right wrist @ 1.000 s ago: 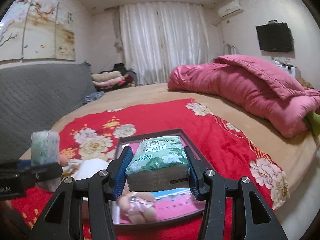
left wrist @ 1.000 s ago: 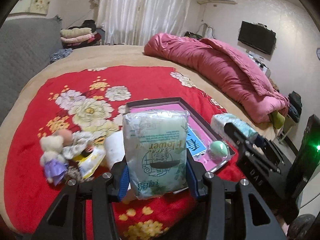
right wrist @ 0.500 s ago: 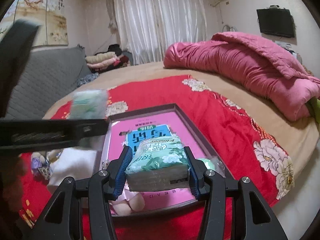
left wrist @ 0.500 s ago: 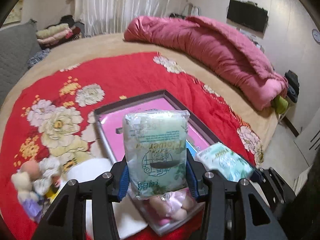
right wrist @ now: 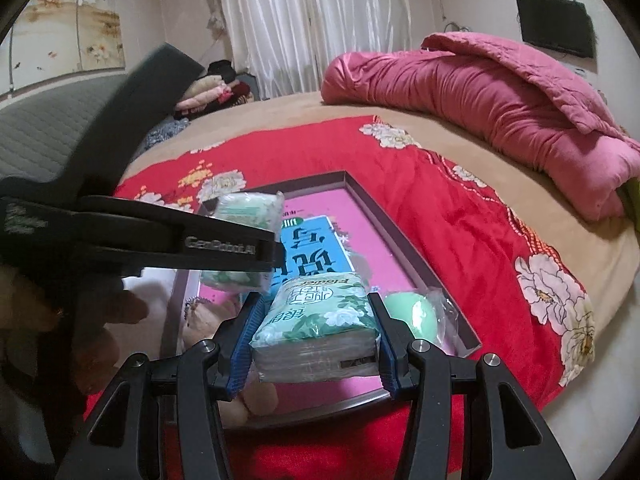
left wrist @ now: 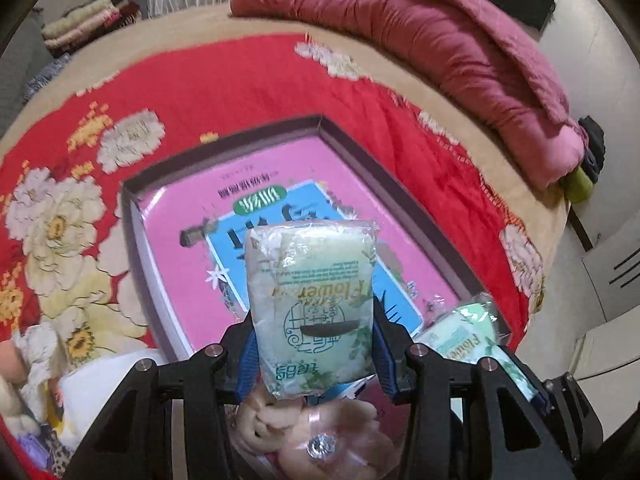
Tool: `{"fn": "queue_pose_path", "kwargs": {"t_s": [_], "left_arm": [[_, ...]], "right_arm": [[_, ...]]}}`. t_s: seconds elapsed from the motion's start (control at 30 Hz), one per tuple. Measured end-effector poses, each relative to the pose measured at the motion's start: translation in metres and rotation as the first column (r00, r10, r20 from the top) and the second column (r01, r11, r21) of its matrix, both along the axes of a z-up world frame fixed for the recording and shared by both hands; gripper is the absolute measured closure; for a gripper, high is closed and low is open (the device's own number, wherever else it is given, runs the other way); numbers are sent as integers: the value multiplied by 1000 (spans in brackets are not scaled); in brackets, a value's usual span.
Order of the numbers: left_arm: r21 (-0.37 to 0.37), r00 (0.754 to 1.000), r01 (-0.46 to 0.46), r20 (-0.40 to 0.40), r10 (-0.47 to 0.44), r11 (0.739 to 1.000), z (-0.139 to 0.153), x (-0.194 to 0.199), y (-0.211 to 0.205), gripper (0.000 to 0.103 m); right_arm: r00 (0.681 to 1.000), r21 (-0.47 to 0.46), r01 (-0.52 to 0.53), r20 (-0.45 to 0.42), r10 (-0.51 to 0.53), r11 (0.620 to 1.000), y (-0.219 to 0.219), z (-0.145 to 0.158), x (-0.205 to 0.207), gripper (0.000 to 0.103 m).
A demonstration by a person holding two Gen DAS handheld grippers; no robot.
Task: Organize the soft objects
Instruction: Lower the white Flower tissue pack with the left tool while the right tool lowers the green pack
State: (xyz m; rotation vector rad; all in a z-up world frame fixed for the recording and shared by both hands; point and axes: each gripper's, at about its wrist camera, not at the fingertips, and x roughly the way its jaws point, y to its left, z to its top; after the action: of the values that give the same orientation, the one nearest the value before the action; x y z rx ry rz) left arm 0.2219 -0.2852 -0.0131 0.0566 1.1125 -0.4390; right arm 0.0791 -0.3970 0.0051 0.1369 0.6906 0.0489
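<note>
My left gripper [left wrist: 314,344] is shut on a pale green tissue pack [left wrist: 312,300], held upright above the pink-lined tray [left wrist: 224,148]. My right gripper [right wrist: 314,320] is shut on a green floral tissue pack [right wrist: 320,312], lying flat over the tray's near end. In the right wrist view the left gripper [right wrist: 224,246] crosses in from the left with its pack [right wrist: 248,216]. In the left wrist view the right gripper's pack [left wrist: 460,336] shows at lower right. A pink plush toy [left wrist: 320,432] and a wrapped mint-green ball [right wrist: 412,316] lie in the tray.
The tray sits on a red floral blanket [left wrist: 200,80] on a round bed. A rumpled pink quilt [left wrist: 440,40] lies at the back right. Small dolls [left wrist: 24,360] and a white cloth [left wrist: 100,384] lie left of the tray. A person's hand [right wrist: 100,320] holds the left gripper.
The left gripper has swung right and down from the dolls' side to over the tray, tilting further down. The right gripper has sunk a little toward the tray. Both still hold their packs.
</note>
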Motion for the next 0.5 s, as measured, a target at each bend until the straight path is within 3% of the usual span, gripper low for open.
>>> {"fn": "queue_pose_path", "kwargs": {"t_s": [0.13, 0.5], "left_arm": [[36, 999, 0, -37, 1, 999, -16, 7, -2, 55], [20, 995, -18, -100, 20, 1000, -36, 10, -1, 55]], "right_arm": [[1000, 2, -10, -28, 10, 1000, 0, -5, 5, 50], [994, -8, -32, -104, 31, 999, 6, -18, 18, 50]]}}
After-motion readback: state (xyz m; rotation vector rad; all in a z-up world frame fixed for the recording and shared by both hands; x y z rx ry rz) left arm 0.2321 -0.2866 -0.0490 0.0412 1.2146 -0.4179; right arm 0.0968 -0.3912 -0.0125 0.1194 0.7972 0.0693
